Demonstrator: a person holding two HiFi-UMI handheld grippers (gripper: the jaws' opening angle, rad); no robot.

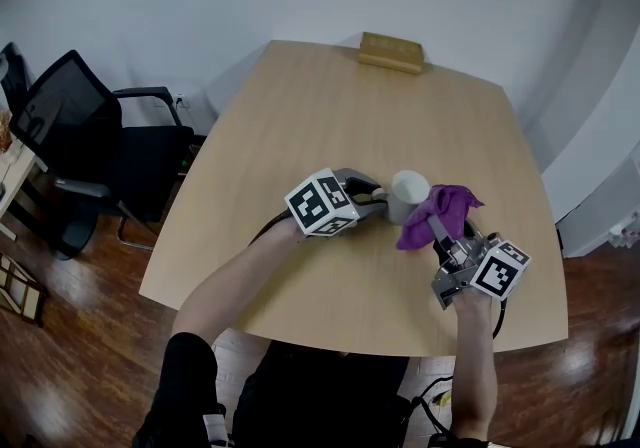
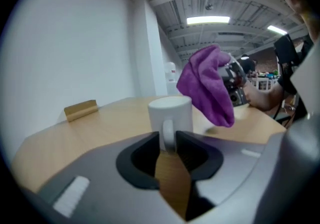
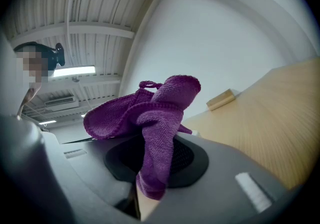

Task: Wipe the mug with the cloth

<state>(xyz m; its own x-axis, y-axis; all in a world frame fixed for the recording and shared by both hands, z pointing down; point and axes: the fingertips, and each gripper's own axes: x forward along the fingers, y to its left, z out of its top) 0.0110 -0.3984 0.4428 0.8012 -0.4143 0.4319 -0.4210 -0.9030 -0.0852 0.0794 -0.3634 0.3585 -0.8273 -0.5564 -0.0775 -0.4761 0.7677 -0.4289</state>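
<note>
A white mug [image 1: 408, 192] stands upright on the wooden table [image 1: 320, 106], near its front middle. My left gripper [image 1: 378, 197] reaches in from the left, and the mug's handle [image 2: 168, 135] sits between its jaws with a thin gap on each side, so the jaws are open. The right gripper [image 1: 441, 235] is just right of the mug and shut on a purple cloth [image 1: 441, 208]. The cloth [image 3: 156, 118] bunches up above those jaws. In the left gripper view the cloth [image 2: 205, 85] hangs close beside the mug [image 2: 171, 109], and I cannot tell whether they touch.
A small wooden block [image 1: 391, 51] lies at the table's far edge. A black office chair [image 1: 90, 141] stands off the table's left side on the wood floor. The person's arms come in over the near edge.
</note>
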